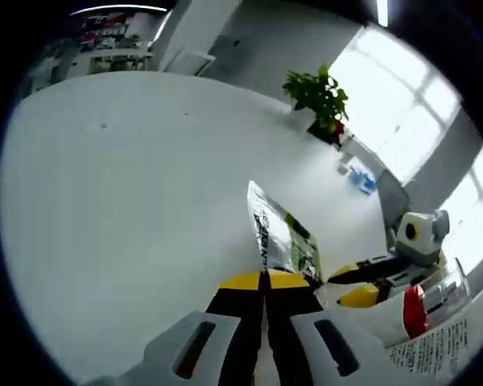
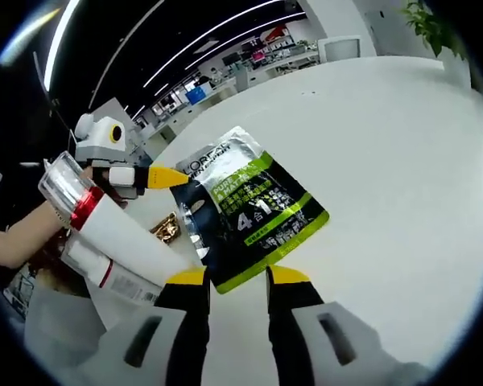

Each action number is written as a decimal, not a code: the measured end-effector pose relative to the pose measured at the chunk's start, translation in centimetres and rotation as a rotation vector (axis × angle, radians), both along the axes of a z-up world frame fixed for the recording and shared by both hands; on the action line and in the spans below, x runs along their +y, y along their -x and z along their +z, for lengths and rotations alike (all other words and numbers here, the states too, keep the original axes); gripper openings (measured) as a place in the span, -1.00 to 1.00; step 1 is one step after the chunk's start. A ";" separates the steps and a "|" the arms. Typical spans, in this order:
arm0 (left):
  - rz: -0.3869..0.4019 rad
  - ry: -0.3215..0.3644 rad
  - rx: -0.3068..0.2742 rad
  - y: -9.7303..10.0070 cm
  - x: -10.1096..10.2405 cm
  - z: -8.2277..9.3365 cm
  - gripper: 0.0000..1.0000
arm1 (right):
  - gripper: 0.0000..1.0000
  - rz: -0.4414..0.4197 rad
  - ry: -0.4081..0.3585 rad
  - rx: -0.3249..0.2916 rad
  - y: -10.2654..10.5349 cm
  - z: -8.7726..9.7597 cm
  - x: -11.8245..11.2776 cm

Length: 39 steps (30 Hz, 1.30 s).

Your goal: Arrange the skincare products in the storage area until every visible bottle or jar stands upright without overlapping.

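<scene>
The left gripper is clamped on the edge of a skincare sachet held above the white table. The right gripper is parted around its lower edge. 2 white tubes lie overlapping; the arranging looks barely begun.

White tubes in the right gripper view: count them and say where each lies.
2. The larger white tube, with a red band and clear cap, lies slanted beside the sachet. A slimmer tube lies just beneath it, partly covered. More may be hidden behind them.
</scene>
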<state>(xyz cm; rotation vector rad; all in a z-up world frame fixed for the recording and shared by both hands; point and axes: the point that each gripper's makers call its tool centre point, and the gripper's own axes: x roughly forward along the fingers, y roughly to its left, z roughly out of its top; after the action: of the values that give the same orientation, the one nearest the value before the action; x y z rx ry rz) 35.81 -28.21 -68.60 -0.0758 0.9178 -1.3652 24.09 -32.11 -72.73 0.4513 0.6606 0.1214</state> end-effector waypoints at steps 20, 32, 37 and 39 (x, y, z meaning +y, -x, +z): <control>0.052 0.096 -0.123 -0.7 2.0 6.5 -1.00 | -0.44 -0.013 0.048 -0.082 0.5 3.8 -0.3; 0.107 0.113 -0.180 -0.4 3.7 9.0 -1.00 | -0.44 0.001 0.088 -0.146 1.1 6.2 0.0; 0.127 0.120 -0.207 -1.5 4.9 9.8 -1.00 | -0.44 0.002 0.104 -0.185 1.0 8.1 0.3; 0.128 0.123 -0.211 -2.1 5.5 10.3 -1.00 | -0.45 0.005 0.114 -0.206 0.9 9.1 0.4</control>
<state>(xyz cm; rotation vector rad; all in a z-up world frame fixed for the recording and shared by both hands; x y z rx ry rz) 37.92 -22.72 -58.34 -0.0816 0.6416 -1.2821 23.16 -31.68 -63.67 0.3226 0.4639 0.1318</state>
